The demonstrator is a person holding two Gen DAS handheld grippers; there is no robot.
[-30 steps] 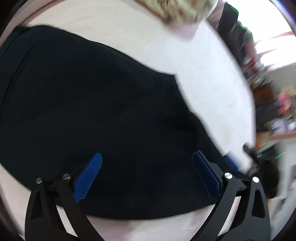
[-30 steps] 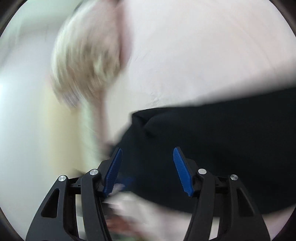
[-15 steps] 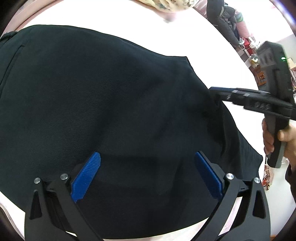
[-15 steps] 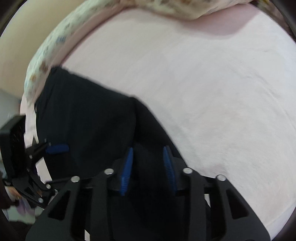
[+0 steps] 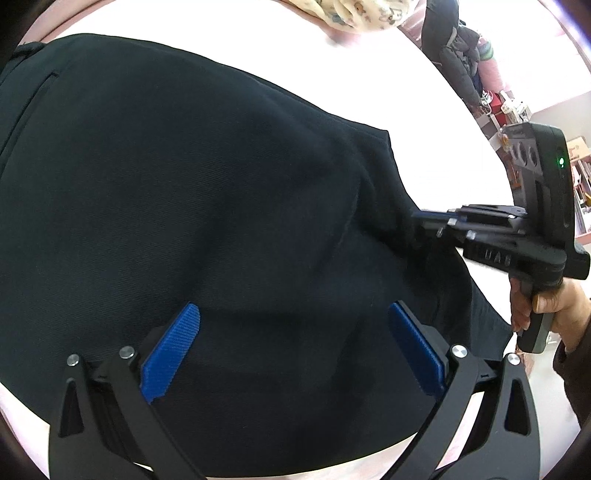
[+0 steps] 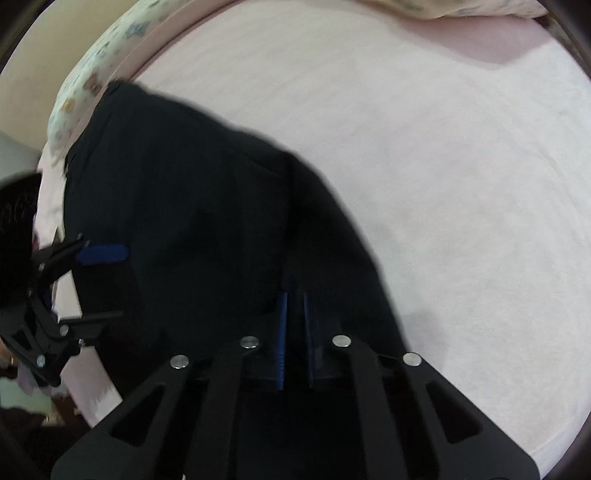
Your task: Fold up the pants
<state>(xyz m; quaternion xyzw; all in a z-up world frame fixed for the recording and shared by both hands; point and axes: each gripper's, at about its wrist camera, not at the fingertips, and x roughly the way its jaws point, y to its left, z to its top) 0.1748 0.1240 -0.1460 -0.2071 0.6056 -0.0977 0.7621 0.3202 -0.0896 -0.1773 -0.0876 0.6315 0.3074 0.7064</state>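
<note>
Left wrist view: the black pants (image 5: 207,206) lie spread on a pale pink bed sheet (image 5: 424,96) and fill most of the frame, reaching close to the sheet's near edge. The left gripper (image 5: 291,347) hangs over them with its blue pads far apart, nothing pressed between them. At the pants' right edge the right gripper (image 5: 424,218) comes in from the side, its tips drawn together on a ridge of the dark cloth. A hand (image 5: 546,310) holds its handle. A patterned pillow (image 5: 362,14) lies at the far edge of the sheet.

Right wrist view: the right gripper (image 6: 293,332) has its pads nearly together, pinching a fold of the pants (image 6: 192,206). The pants cover the left part of the bed sheet (image 6: 443,155); the left gripper (image 6: 92,284) stands wide open at their left side.
</note>
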